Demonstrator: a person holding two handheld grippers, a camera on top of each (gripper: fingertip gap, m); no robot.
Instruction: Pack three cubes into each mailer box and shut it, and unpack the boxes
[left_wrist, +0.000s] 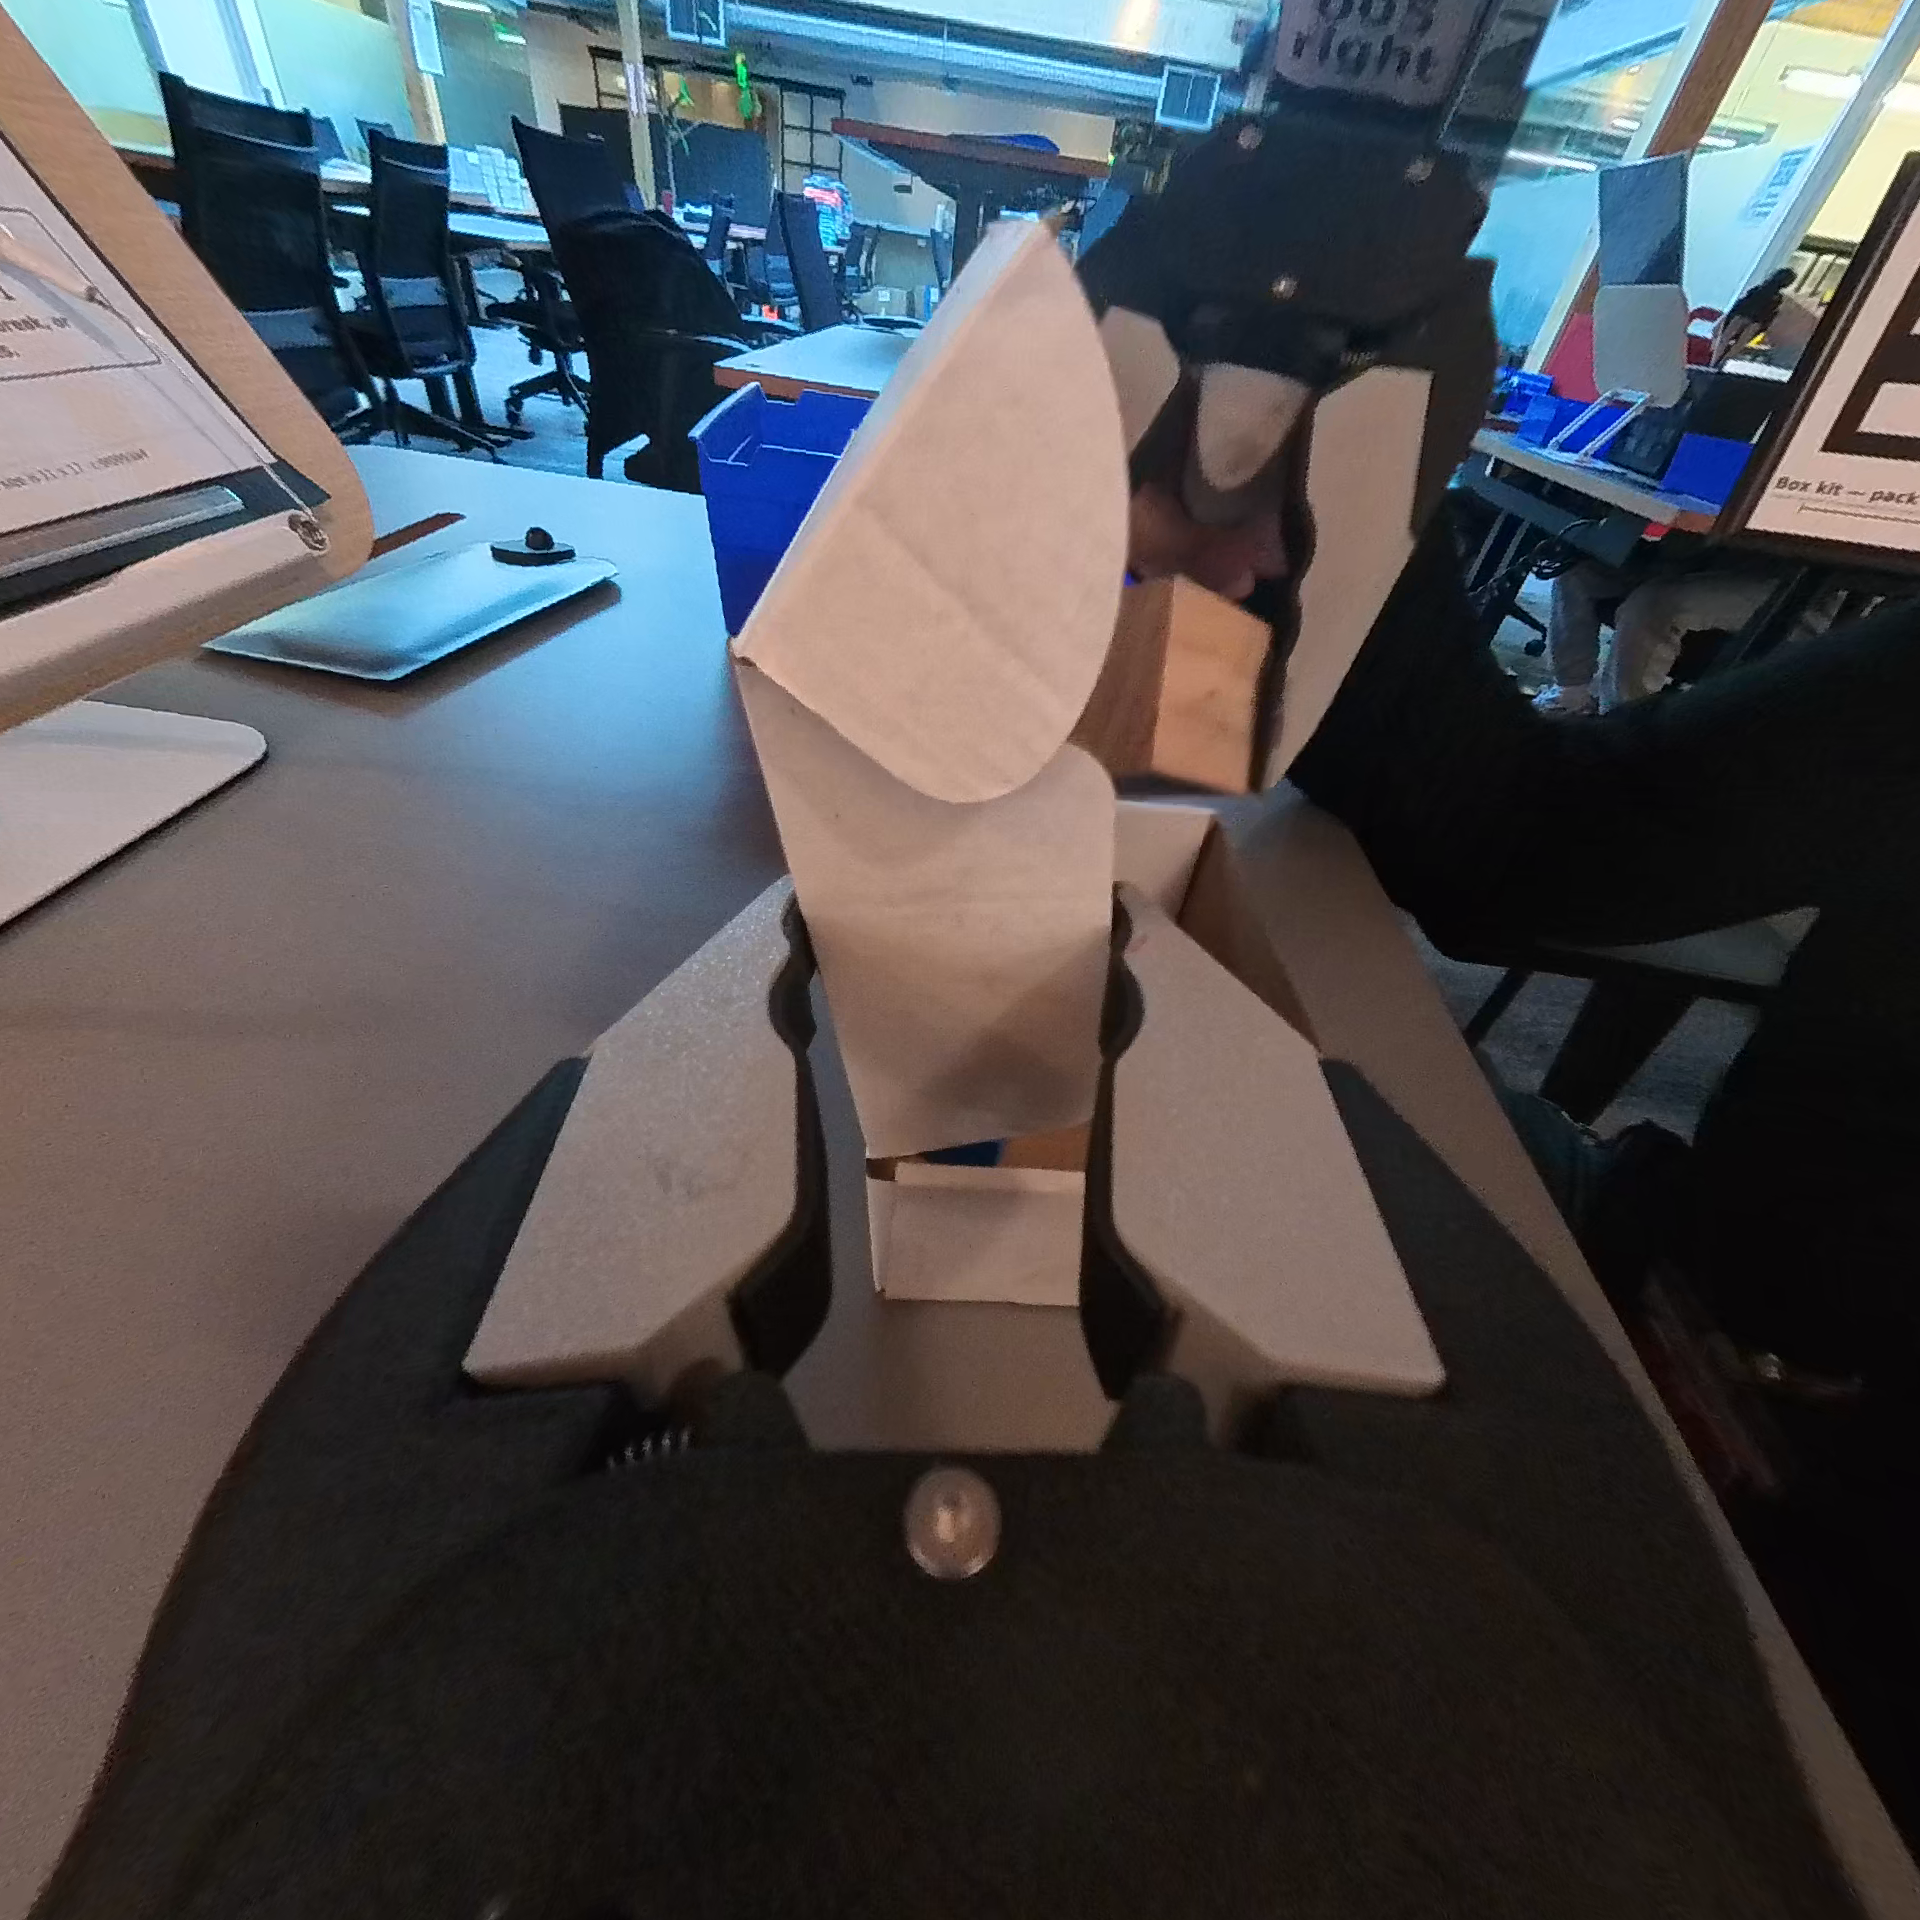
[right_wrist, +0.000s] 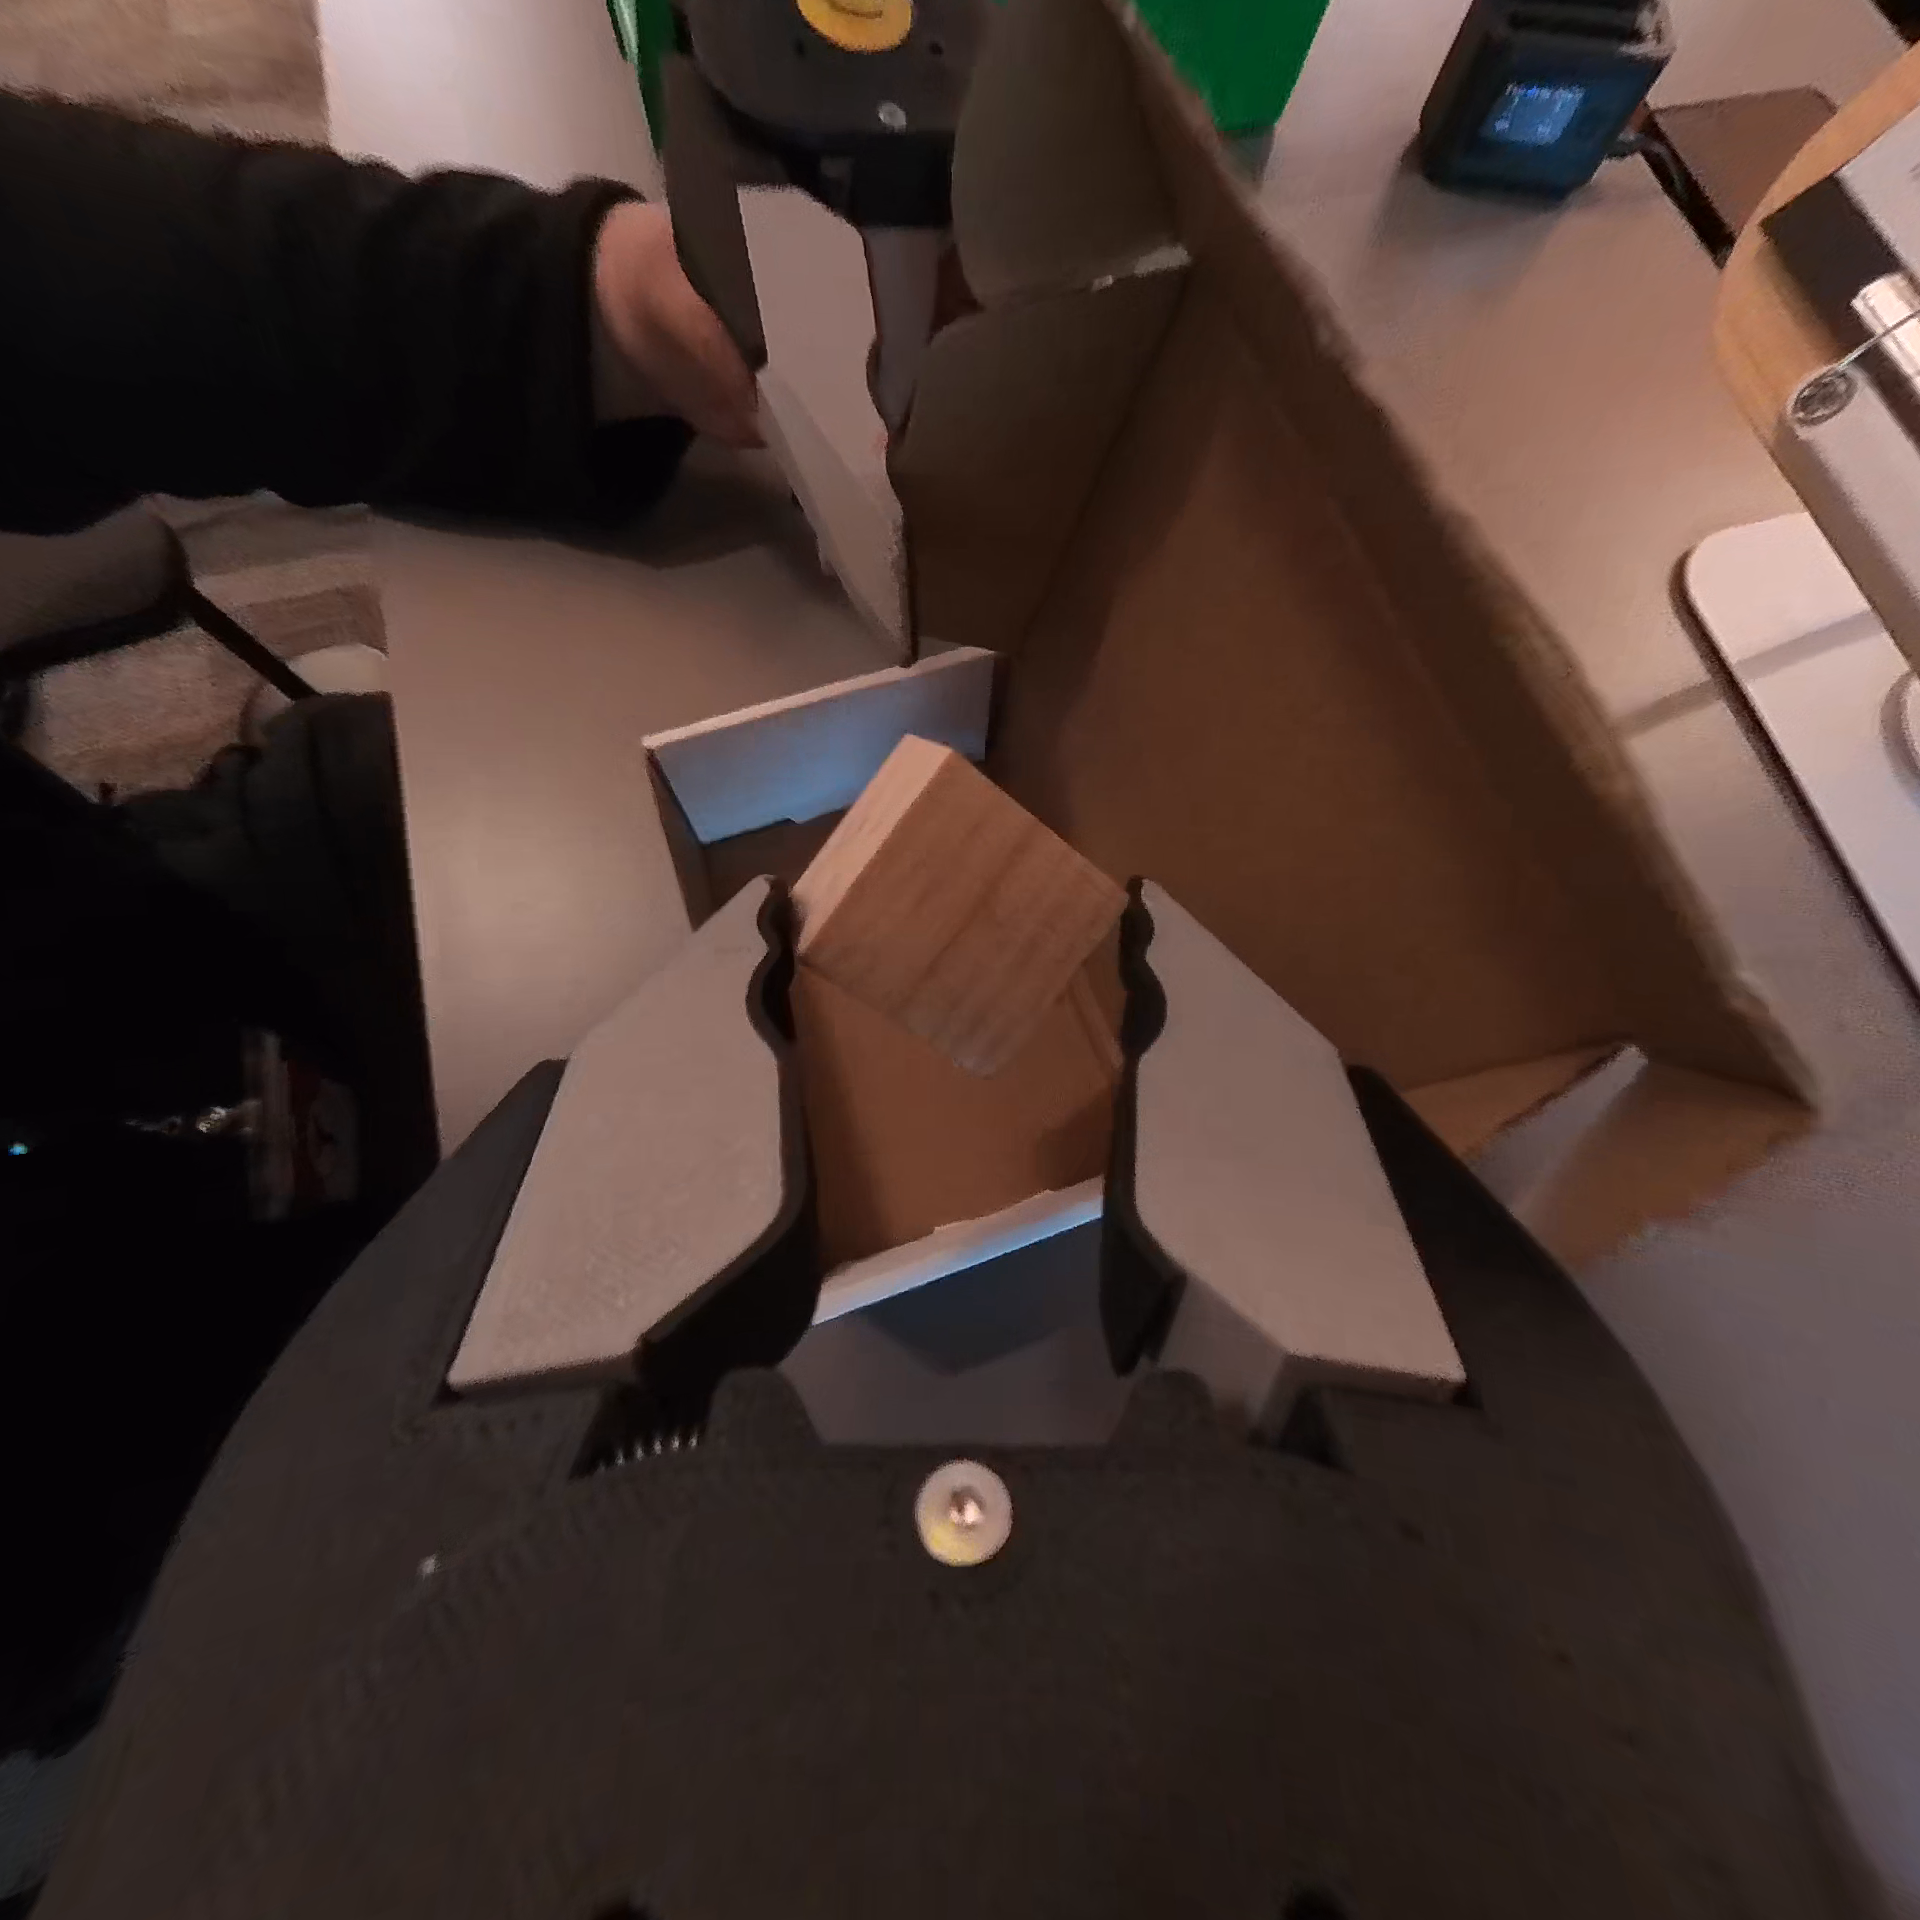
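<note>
Packing or unpacking, can't tell which: right gripper (right_wrist: 956, 971) clamped on a tilted wooden cube (right_wrist: 935, 904) over the open mailer box (right_wrist: 821, 727), left gripper (left_wrist: 956, 997) pinching the lid flap (left_wrist: 935, 582) upright; next move needs flap kept clear.

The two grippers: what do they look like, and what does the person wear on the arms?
Both the left gripper and the right gripper have a wide black textured body, a silver screw at the centre, a small spring on one side, and pale grey angular fingers edged with wavy black pads. The sleeves are black.
</note>
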